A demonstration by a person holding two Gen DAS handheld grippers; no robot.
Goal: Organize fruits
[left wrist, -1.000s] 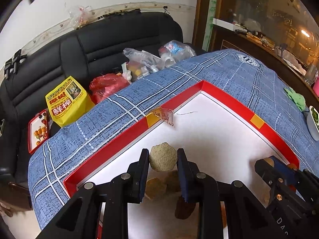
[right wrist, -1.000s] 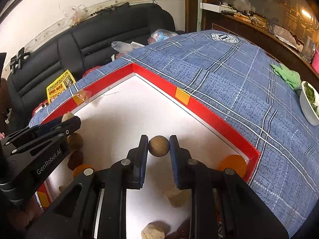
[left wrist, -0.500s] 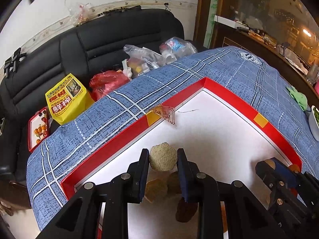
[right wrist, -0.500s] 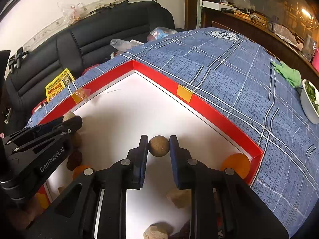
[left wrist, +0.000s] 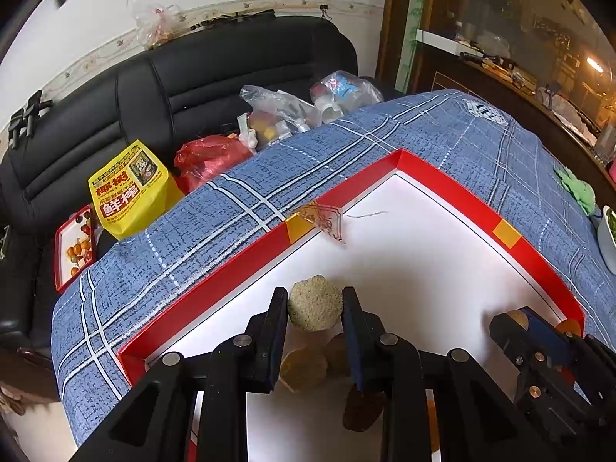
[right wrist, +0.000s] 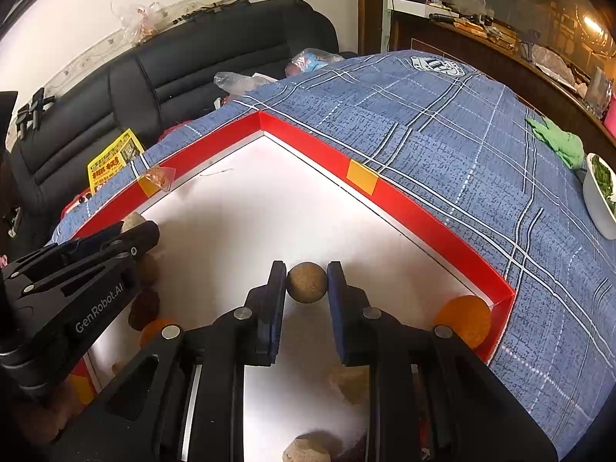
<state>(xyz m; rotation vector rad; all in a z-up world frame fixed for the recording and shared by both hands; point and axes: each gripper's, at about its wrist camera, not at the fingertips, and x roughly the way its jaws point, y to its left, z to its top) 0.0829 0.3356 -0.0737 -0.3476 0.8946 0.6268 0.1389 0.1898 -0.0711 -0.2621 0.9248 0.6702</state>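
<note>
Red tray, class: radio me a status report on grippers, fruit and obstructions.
Left gripper shut on pale grainy fruit. Right gripper shut on brown round fruit. Both above red tray. Nothing blocking.

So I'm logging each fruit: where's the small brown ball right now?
The brown ball is clamped in the right gripper, centre of the right wrist view, above the white floor of the red-rimmed tray.

Tray (left wrist: 454, 188): red walls with yellow squares, white floor. Cloth (left wrist: 385, 134) on the desk: blue with white and dark plaid lines. Held fruits: pale beige, grainy ball (left wrist: 315, 308); brown speckled ball (right wrist: 307, 282). Sofa (left wrist: 192, 88): black. Bag (left wrist: 127, 192): yellow with red lettering. Rag (right wrist: 558, 140): green.
</note>
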